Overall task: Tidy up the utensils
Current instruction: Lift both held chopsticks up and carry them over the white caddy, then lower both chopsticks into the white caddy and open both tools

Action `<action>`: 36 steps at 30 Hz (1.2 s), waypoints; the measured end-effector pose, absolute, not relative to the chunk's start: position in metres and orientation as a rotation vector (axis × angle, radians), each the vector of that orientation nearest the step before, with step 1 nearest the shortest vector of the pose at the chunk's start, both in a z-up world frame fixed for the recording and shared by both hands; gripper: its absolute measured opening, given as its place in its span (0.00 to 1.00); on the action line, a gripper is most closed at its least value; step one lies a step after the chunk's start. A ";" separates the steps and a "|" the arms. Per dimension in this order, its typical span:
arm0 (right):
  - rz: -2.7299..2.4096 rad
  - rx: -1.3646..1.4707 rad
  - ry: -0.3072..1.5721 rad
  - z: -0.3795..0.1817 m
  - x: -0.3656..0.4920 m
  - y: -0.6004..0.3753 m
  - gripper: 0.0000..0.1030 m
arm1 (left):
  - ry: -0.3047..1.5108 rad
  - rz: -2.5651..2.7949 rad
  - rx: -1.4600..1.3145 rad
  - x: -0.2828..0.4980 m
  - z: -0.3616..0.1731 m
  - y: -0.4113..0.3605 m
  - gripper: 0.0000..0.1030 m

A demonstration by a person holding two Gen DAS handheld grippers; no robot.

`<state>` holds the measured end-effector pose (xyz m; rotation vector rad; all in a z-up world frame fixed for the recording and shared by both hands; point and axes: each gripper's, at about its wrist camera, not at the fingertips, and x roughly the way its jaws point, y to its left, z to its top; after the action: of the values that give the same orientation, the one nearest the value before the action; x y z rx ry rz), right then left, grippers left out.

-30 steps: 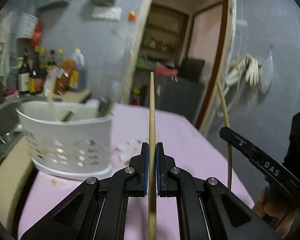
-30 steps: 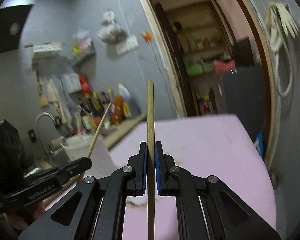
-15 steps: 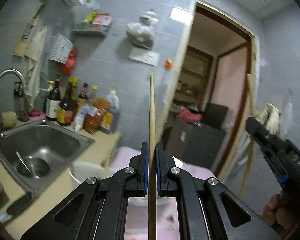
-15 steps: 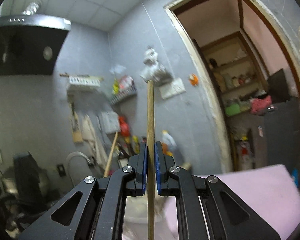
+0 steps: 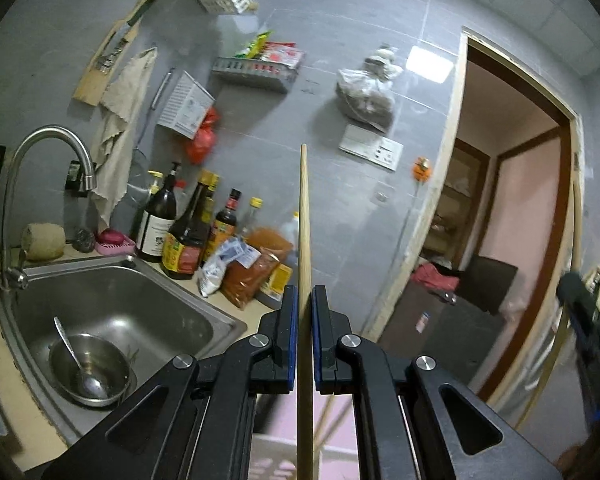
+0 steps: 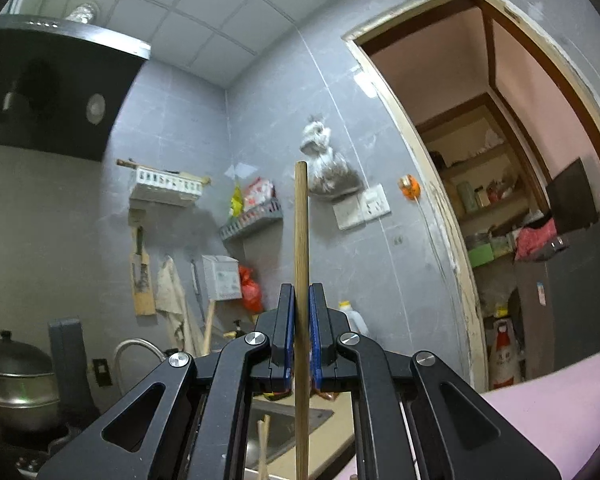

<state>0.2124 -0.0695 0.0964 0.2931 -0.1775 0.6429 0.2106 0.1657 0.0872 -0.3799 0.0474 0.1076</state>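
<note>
**Inspector:** Left gripper (image 5: 304, 320) pinches a pale chopstick (image 5: 303, 240) upright; right gripper (image 6: 299, 320) clamps a darker chopstick (image 6: 301, 248).

**Clerk:** Changed?

**Inspector:** Both have risen off the pink table (image 6: 560, 400); the sink (image 5: 112, 312) now sits at nine o'clock (basket barely visible). Carrying, apparently, not yet placing.

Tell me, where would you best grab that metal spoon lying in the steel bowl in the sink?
By the upper handle of the metal spoon, coming from above: it leans out over the rim of the steel bowl, while its head lies low inside.
</note>
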 end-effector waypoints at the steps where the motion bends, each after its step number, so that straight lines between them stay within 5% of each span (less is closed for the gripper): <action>1: 0.642 0.292 -0.169 0.093 0.215 -0.069 0.05 | 0.046 0.112 -0.376 0.212 0.087 0.166 0.04; 36: 0.619 0.098 -0.067 0.051 0.211 -0.043 0.06 | 0.181 0.110 -0.196 0.204 0.027 0.120 0.05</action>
<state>0.2106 -0.0431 0.0510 0.0982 -0.0667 0.6186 0.2035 0.1199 0.0271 -0.1958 0.1811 0.1097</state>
